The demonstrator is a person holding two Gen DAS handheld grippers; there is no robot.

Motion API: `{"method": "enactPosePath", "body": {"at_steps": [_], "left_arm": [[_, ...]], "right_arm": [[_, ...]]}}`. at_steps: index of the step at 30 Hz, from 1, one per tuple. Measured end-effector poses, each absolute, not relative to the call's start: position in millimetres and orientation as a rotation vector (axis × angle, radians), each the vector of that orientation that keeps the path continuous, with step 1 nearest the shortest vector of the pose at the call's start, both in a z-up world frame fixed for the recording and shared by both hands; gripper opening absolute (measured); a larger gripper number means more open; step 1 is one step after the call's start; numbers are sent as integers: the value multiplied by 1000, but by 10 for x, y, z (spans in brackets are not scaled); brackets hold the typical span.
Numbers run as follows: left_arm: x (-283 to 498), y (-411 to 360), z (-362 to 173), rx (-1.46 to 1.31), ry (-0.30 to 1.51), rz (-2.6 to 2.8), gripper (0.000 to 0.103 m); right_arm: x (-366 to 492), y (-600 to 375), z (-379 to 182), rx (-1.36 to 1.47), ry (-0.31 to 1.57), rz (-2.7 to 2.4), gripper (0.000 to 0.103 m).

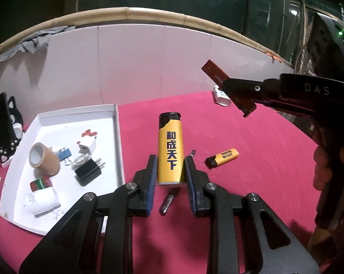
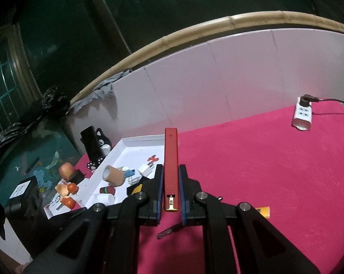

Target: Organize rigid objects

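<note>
While a white tray (image 1: 117,141) of sorted odds and ends waits ahead and to the left of both sets of fingers, each hand carries one more piece above the pink table (image 1: 263,159). The left gripper (image 1: 170,171) is clamped on a yellow lighter (image 1: 170,146), held lengthwise between its blue pads with the black cap pointing forward past the fingertips. The right gripper (image 2: 171,189) is pinched tight on a slim red lighter (image 2: 171,159), whose far end juts well beyond the fingertips and whose gold end sits back between the pads.

The step in hand appears to be the carry: both pieces are lifted clear of the cloth and neither is yet over the tray. A roll of brown tape (image 1: 44,157), a black plug (image 1: 88,171) and a white charger (image 1: 87,147) already lie inside it.

The next move likely calls for swinging each gripper leftward over the tray rim, finding a bare patch among the items there, lowering, then parting the fingers.

A second small yellow lighter (image 1: 222,158) lies on the cloth just right of the left fingertips, and a dark metal piece (image 1: 166,203) lies beneath them. A white power strip (image 2: 303,116) sits far ahead to the right of the right fingers.
</note>
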State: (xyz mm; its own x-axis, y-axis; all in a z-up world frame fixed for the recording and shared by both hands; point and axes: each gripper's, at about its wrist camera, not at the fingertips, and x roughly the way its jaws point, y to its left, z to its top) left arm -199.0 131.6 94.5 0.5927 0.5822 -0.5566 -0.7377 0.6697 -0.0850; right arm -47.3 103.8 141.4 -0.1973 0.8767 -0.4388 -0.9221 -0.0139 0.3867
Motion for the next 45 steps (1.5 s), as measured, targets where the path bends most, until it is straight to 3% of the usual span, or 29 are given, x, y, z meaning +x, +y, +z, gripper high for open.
{"method": "enactPosePath", "body": {"at_steps": [32,45], "left_arm": [[-3779,2024,1210,-429,346,1208,23],[-3660,2678,1229,-400,446,1266,23]], "right_arm": [[-1530,1536,1640,-269,620,1812,10],[-1735,1890,1637,-300,635,1793,10]]}}
